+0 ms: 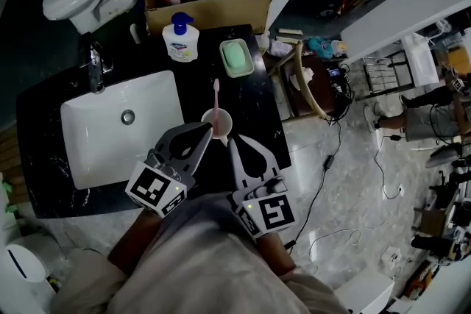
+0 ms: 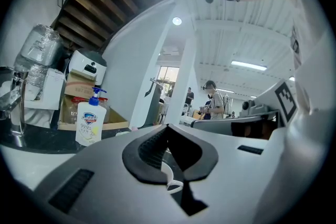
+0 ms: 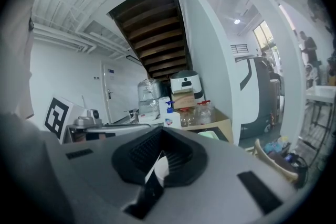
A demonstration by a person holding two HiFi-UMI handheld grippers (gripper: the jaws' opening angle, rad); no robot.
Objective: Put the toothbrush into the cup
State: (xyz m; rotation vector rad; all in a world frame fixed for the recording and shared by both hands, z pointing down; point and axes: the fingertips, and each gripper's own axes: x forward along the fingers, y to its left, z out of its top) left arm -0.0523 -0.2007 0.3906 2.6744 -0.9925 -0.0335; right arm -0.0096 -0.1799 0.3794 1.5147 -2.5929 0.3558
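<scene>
We hold tongs in each hand over a black counter [image 1: 197,81]. The pink toothbrush [image 1: 216,96] stands upright in the white cup [image 1: 218,124]. The left gripper [image 1: 207,131], jaws pressed together on nothing, lies at the cup's seven o'clock, its tips just beside the rim. The right gripper [image 1: 235,143], jaws likewise together and empty, sits at five o'clock. A white sink [image 1: 96,140] lies at nine o'clock and a soap bottle [image 1: 180,39] at eleven.

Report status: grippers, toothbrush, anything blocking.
Left gripper shut, empty. Right gripper shut, empty. Toothbrush upright in cup. Both grippers close beside cup, nothing blocking.
</scene>
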